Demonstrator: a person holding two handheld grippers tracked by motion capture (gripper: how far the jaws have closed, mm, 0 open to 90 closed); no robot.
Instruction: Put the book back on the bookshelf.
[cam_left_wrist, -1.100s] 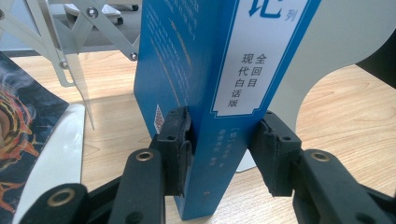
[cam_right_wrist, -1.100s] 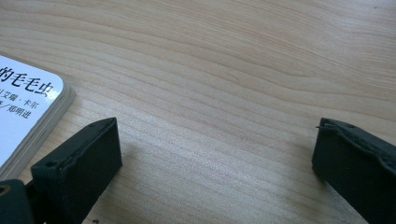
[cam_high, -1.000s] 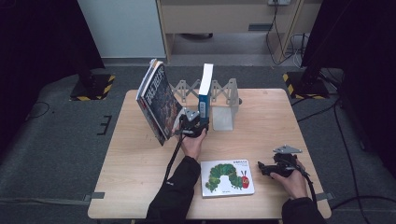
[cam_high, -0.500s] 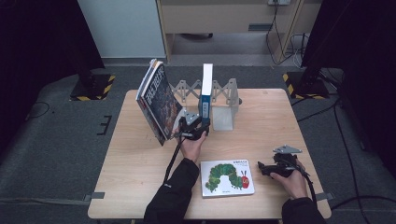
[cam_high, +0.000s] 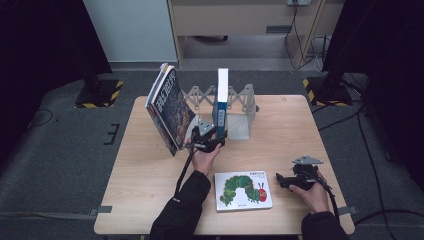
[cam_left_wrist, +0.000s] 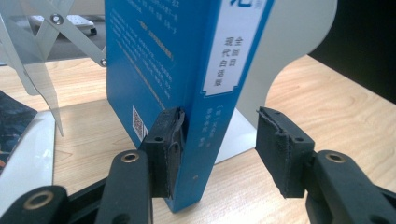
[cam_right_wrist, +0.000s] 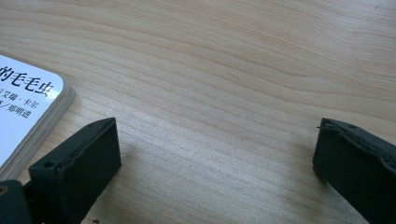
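Wooden table (cam_high: 150, 200) on grey floor, dark drapes at both edges of the high view.

Blue book (cam_high: 222, 97) upright at frame centre, against the white bookend (cam_high: 240, 127) of the folding rack (cam_high: 200, 95). Looks set in place already. Left gripper (cam_high: 216, 140) just below it, jaws having just been opening: in the left gripper view one pad (cam_left_wrist: 164, 149) touching the blue book (cam_left_wrist: 187, 93), the other off to the right with a clear gap, so grip released, spine standing between the jaws. Dark books (cam_high: 170, 107) leaning tilted at centre left, just beside that hand, apart from the blue one.

Caterpillar book (cam_high: 244, 190) flat at lower centre, untouched; likely next for the rack. Right gripper (cam_high: 280, 181) at lower right, resting near it, jaws wide and empty over bare wood, caterpillar book's corner (cam_right_wrist: 28, 116) at the left edge of the right gripper view.

Roughly midway: one shelved, one flat, leaning pair perhaps to straighten.
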